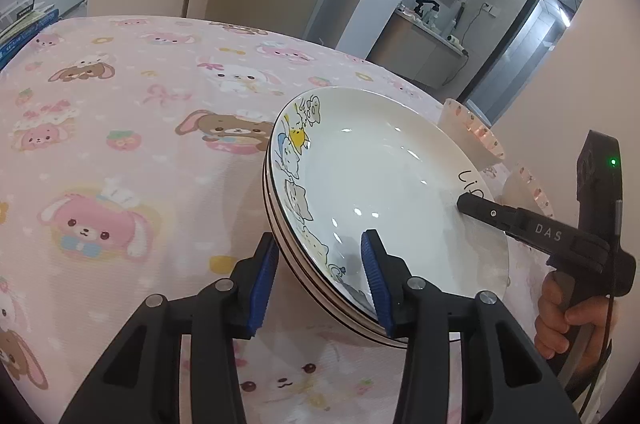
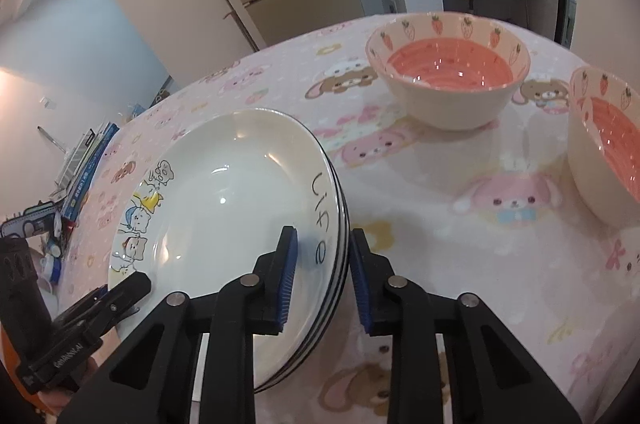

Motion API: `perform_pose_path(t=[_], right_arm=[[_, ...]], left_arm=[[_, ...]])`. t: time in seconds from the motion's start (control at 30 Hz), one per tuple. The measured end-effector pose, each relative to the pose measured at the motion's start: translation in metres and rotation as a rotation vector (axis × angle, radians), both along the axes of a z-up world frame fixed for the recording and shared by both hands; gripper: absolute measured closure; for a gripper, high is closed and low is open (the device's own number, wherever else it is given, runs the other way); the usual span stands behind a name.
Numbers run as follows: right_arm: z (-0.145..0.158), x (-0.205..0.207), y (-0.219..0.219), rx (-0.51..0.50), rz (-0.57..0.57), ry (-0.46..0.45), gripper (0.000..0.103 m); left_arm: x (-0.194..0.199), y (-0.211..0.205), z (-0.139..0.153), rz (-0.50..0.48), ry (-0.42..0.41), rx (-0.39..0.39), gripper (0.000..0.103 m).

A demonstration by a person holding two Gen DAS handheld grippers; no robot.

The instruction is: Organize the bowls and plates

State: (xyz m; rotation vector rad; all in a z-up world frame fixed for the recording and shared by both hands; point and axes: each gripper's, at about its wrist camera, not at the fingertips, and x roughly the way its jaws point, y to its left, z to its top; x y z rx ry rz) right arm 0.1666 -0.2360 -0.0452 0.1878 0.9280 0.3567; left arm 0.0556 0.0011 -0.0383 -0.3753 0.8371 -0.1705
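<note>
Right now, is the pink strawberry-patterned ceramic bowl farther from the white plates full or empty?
Empty. The pink strawberry-patterned ceramic bowl shows its bare, glossy coral inside down to the bottom; nothing lies in it.

The plates (image 2: pixel 240 191) sit stacked on the desk (image 2: pixel 420 244) before me. My left tongs (image 1: pixel 320 264) straddle their left rim, my right tongs (image 2: pixel 322 276) their right rim. Two bowls (image 2: pixel 448 71) stand apart beyond, to the right.

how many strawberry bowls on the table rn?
2. One strawberry bowl stands upright at the far side of the table, beyond the plate stack; the other bowl is at the right edge, cropped by the frame. More may be out of view.
</note>
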Motion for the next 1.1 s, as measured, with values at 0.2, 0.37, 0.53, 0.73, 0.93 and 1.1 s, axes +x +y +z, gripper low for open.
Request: perform_pose_path(t=[0.2, 0.37, 0.53, 0.73, 0.93, 1.1], right_arm=[[0.006, -0.016, 0.012, -0.129, 0.035, -0.079, 0.076], [0.013, -0.036, 0.0, -0.123, 0.044, -0.103, 0.076], [0.03, -0.058, -0.016, -0.131, 0.03, -0.158, 0.071], [0.051, -0.071, -0.03, -0.128, 0.009, -0.216, 0.067], [0.07, -0.086, -0.04, -0.127, -0.03, -0.298, 0.049], [0.093, -0.102, -0.051, -0.111, -0.072, -0.4, 0.019]], left_arm=[[-0.001, -0.005, 0.003, 0.001, -0.017, 0.055, 0.058], [-0.015, -0.016, 0.024, 0.013, -0.132, 0.183, 0.058], [-0.032, -0.028, 0.047, -0.018, -0.247, 0.187, 0.053], [-0.057, -0.035, 0.076, 0.023, -0.402, 0.258, 0.028], [-0.076, -0.041, 0.103, 0.013, -0.471, 0.261, 0.025], [-0.089, -0.049, 0.125, 0.0, -0.541, 0.264, 0.014]])
